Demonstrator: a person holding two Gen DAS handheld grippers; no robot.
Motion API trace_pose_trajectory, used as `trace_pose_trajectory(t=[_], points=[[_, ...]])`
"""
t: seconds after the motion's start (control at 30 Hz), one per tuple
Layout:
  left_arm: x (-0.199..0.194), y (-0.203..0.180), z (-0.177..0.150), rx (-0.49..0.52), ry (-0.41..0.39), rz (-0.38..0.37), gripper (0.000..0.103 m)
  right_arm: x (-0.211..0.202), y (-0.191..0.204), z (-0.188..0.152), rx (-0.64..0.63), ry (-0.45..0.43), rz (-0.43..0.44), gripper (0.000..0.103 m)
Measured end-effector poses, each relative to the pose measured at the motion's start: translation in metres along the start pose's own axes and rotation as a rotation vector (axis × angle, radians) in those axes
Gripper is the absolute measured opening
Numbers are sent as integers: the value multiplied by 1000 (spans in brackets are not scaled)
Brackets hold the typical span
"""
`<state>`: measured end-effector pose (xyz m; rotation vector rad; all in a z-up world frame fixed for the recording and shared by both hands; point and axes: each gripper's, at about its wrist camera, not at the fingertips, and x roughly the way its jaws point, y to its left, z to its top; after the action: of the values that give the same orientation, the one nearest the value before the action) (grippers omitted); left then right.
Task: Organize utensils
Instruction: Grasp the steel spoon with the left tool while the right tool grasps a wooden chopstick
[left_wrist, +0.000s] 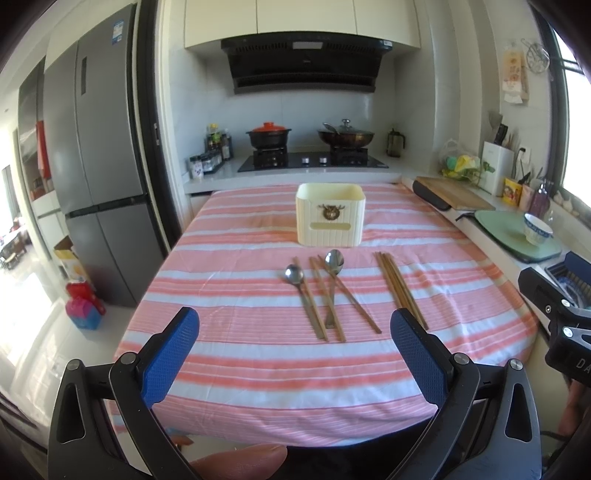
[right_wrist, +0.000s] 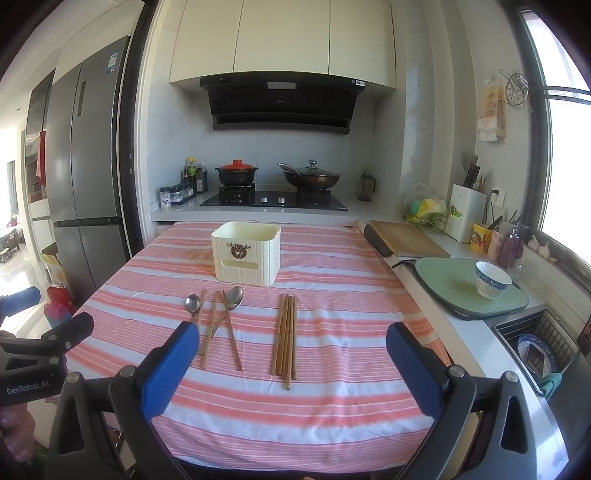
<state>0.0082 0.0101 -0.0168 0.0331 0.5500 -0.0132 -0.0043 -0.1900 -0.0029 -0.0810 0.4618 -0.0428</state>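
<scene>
a: start big. the worktop (right_wrist: 332, 406) under its striped cloth carries everything, and the cream holder box (right_wrist: 246, 258) stands upright at the far middle, its mouth facing up.

b: and the loose pieces?

a: just in front of the box. a tidy bundle of chopsticks (right_wrist: 285, 341) lies to the right; to the left a scattered pile of chopsticks (left_wrist: 325, 299) crosses two spoons, the larger spoon (left_wrist: 334, 263) nearer the box, the smaller spoon (left_wrist: 294, 275) beside it.

b: the fingers?

a: both sets are spread wide and carry nothing: left gripper (left_wrist: 295, 354), right gripper (right_wrist: 291, 365), each short of the utensils.

b: so how to begin well?

a: i'd judge the right should take the neat bundle first (pinch it mid-length so it won't fan out), then tip it upright over the box.
</scene>
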Motion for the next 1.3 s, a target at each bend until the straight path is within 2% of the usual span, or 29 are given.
trace_pose_trajectory(t=[0.2, 0.33, 0.63, 0.73, 0.9, 1.2, 1.3], points=[[19, 8, 5, -32, 51, 1, 103, 11, -4, -2, 7, 10, -2, 103], [51, 23, 3, -79, 125, 13, 103, 26, -11, -6, 38, 19, 1, 103], [166, 25, -2, -63, 300, 45, 103, 83, -33, -30, 83, 138, -53, 103], [209, 26, 0, -90, 341, 75, 103, 99, -39, -37, 88, 179, -70, 103], [264, 28, 3, -142, 389, 81, 103, 120, -43, -44, 84, 226, -84, 103], [312, 15, -7, -87, 457, 140, 103, 153, -47, -39, 74, 254, -81, 103], [314, 16, -8, -116, 448, 120, 103, 162, -49, -32, 62, 244, -81, 103]])
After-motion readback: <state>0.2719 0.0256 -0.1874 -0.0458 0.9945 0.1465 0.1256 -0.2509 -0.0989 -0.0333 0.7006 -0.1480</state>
